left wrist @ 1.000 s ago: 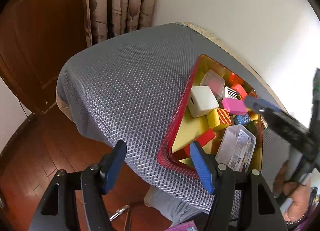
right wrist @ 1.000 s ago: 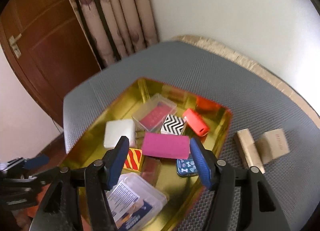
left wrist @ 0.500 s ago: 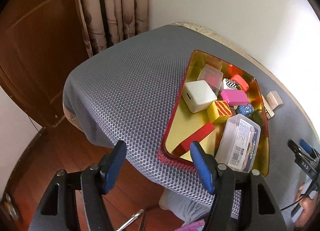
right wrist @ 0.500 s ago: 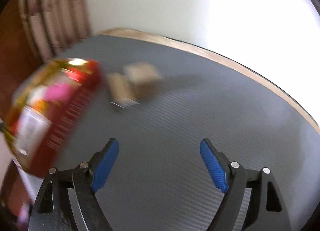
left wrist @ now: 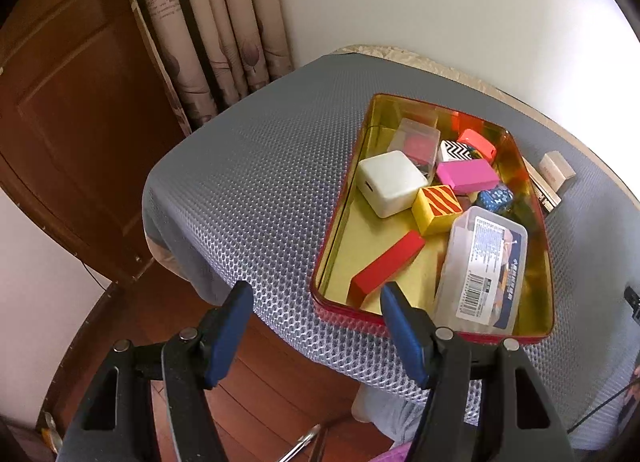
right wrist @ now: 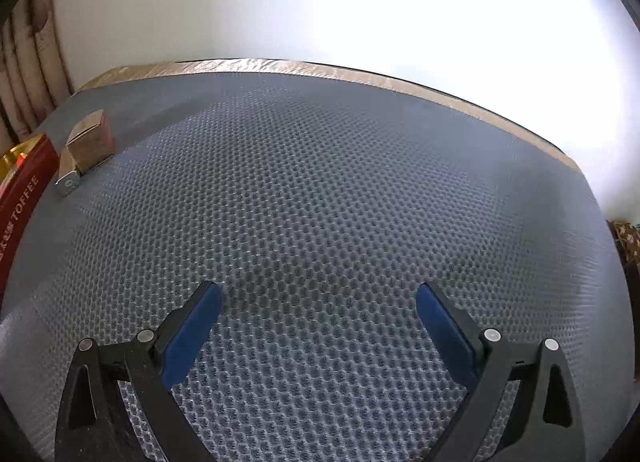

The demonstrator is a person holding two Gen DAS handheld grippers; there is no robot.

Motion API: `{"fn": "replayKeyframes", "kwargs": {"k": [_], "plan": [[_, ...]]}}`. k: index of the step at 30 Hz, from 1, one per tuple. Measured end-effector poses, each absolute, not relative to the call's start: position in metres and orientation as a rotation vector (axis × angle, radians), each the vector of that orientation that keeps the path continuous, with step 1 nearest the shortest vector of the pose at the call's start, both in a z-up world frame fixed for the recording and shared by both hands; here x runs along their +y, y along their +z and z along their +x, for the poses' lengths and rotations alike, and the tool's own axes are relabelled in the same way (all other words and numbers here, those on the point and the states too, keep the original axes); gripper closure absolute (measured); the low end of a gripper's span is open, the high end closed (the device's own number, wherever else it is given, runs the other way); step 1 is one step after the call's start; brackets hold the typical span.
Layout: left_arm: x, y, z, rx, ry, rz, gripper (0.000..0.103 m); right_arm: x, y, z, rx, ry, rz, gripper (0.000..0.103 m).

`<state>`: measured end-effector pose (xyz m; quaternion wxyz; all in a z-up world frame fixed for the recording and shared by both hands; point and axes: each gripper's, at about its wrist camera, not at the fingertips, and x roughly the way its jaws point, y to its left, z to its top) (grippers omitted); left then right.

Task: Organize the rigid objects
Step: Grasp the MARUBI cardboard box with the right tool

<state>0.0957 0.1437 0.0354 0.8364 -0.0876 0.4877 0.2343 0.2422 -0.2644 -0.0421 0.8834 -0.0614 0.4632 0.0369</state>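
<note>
The tin tray [left wrist: 340, 218] sits on the mat [left wrist: 256, 182] near its front edge, holding blocks and cases, with two small boxes [left wrist: 556, 170] just beside its right wall.

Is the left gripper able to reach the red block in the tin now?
Probably yes: the left gripper is open, and the red block lies uncovered near the tin's front wall.

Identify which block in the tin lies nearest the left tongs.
The long plain red block, lying flat at the tin's near end; the yellow striped block and pink block sit farther back.
</note>
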Motion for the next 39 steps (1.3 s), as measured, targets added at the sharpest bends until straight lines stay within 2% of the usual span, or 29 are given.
{"fn": "replayKeyframes", "kwargs": {"k": [8,16,19,27,33,39], "plan": [[0.129,0.074,0.115,1.014,0.284,-0.316,0.035,-0.264,-0.042,0.244,0.980,0.148,-0.104,0.002],[0.051,0.088,0.169,1.121,-0.013,-0.368,0.035,-0.261,-0.037,0.242,0.975,0.192,-0.093,0.002],[0.033,0.089,0.174,1.103,-0.031,-0.354,0.035,-0.260,-0.032,0.229,0.947,0.212,-0.076,0.002],[0.060,0.068,0.176,1.160,0.031,-0.473,0.035,-0.177,0.017,0.269,0.850,0.459,-0.040,0.000],[0.079,0.069,0.177,1.154,0.059,-0.499,0.035,-0.101,0.007,0.314,0.891,0.549,-0.130,0.000],[0.084,0.073,0.188,1.145,0.048,-0.486,0.035,-0.078,-0.015,0.350,0.941,0.548,-0.119,0.000]]}}
